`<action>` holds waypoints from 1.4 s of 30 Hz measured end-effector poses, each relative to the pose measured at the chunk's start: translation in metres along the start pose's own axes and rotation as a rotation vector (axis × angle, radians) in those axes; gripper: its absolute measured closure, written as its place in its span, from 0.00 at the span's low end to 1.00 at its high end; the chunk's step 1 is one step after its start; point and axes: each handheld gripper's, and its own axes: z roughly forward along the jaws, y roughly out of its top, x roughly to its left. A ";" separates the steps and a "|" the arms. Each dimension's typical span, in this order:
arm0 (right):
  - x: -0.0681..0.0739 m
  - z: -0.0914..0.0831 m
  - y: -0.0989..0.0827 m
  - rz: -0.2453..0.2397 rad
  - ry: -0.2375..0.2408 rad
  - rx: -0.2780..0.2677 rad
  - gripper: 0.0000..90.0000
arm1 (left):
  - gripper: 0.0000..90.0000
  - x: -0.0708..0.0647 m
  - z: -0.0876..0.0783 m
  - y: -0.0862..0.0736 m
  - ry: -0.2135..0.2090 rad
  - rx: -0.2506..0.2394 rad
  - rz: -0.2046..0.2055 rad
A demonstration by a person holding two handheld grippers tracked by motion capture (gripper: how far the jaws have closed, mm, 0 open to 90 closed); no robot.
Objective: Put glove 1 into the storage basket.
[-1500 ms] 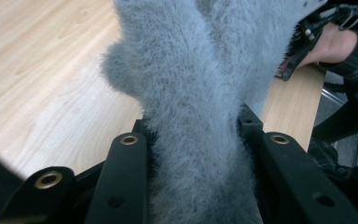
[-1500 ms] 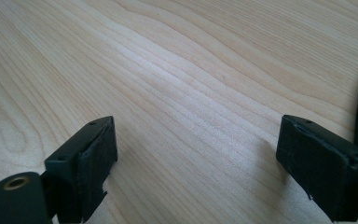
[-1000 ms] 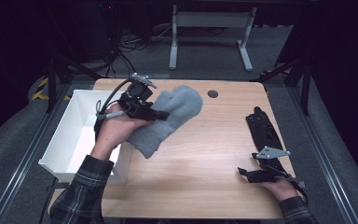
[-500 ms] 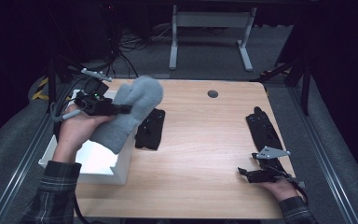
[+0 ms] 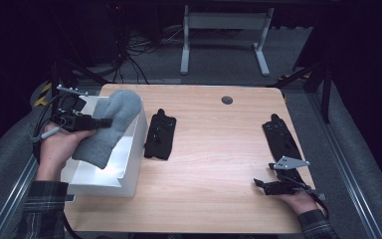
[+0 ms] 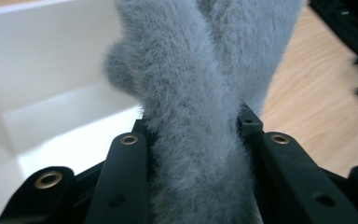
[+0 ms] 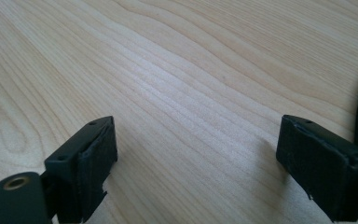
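Note:
A grey fuzzy mitten (image 5: pixel 110 124) hangs over the white bin (image 5: pixel 129 172) at the table's left edge. My left gripper (image 5: pixel 102 122) is shut on it. In the left gripper view the mitten (image 6: pixel 191 93) bulges between the two jaws of my left gripper (image 6: pixel 193 126), with the bin's white floor (image 6: pixel 65 140) below. My right gripper (image 5: pixel 261 185) lies on the table near the front right corner. It is open, with bare wood between the pads of the right gripper (image 7: pixel 196 144).
A black glove (image 5: pixel 160 134) lies flat on the wooden table (image 5: pixel 219 149) just right of the bin. A second black glove (image 5: pixel 280 137) lies near the right edge, behind the right gripper. A round hole (image 5: pixel 227 99) sits at the back.
The left gripper carried the grey mitten leftward and slightly down, from above the table to above the white bin. The black glove beneath it came into sight. The right gripper stayed still.

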 end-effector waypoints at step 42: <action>0.000 0.000 0.000 0.000 0.000 0.000 0.14 | 0.30 0.048 0.076 -0.042 0.170 0.077 -0.151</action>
